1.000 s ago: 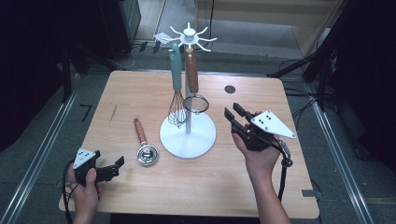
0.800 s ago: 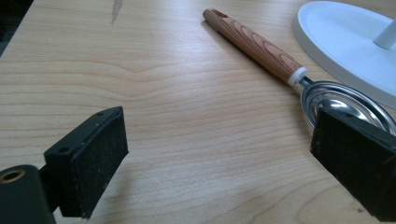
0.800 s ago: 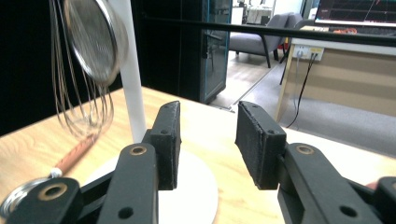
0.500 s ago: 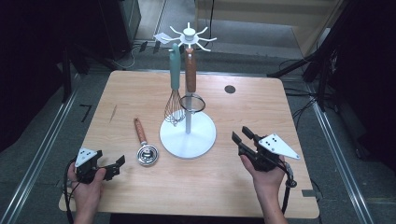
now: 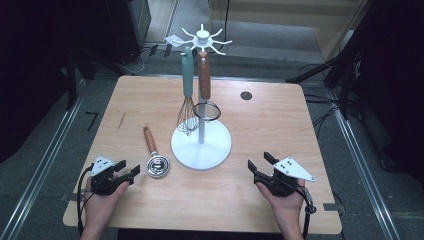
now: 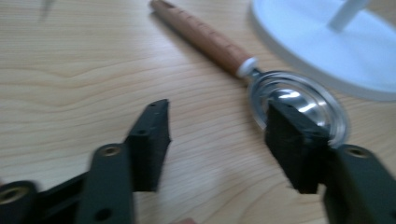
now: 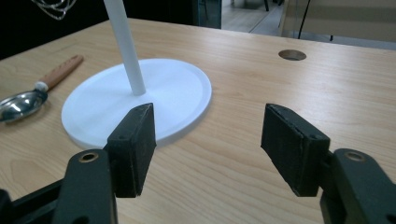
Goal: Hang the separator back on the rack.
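The left tool (image 5: 126,172), jaws just narrowing on nothing, sat beside the ladle (image 5: 156,164) at the stand's (image 5: 201,148) eight o'clock; the right tool (image 5: 260,163) opened empty. A hasty pinch could skid that ladle across the desk (image 5: 280,125).

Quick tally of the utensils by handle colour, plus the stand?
Wooden-handled utensils: 2, the strainer hanging on the stand and the ladle lying on the table
Teal-handled utensils: 1, the whisk, hanging
White stand: 1
Total: 4
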A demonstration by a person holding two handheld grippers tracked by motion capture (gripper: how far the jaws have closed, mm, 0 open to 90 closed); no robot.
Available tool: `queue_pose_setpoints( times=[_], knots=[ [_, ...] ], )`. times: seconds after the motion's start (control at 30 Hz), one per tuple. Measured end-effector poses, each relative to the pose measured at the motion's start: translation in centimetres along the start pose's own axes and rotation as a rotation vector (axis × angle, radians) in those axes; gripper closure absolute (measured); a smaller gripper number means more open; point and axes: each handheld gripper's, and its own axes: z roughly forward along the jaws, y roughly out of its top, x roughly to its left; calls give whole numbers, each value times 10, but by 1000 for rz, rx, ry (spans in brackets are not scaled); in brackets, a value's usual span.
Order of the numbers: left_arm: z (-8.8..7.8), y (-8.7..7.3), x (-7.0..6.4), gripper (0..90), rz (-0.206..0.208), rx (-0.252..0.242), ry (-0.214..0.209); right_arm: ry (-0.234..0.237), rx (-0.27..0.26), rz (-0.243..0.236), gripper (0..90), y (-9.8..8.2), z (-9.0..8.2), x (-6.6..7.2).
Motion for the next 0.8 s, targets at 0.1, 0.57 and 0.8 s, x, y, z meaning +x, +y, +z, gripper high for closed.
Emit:
queue_pose_setpoints(
  times=[0.1, 0.57, 0.8],
  knots=[
    [5, 3, -3, 539, 12, 8, -28, -2, 30, -11, 436, -6, -5, -1],
    [30, 8, -16, 675, 41, 87, -37, -16, 36, 31, 445, -16, -8, -2],
    [30, 6, -24, 804, 71, 142, -32, -16, 44, 41, 449, -19, -7, -3]
  ],
)
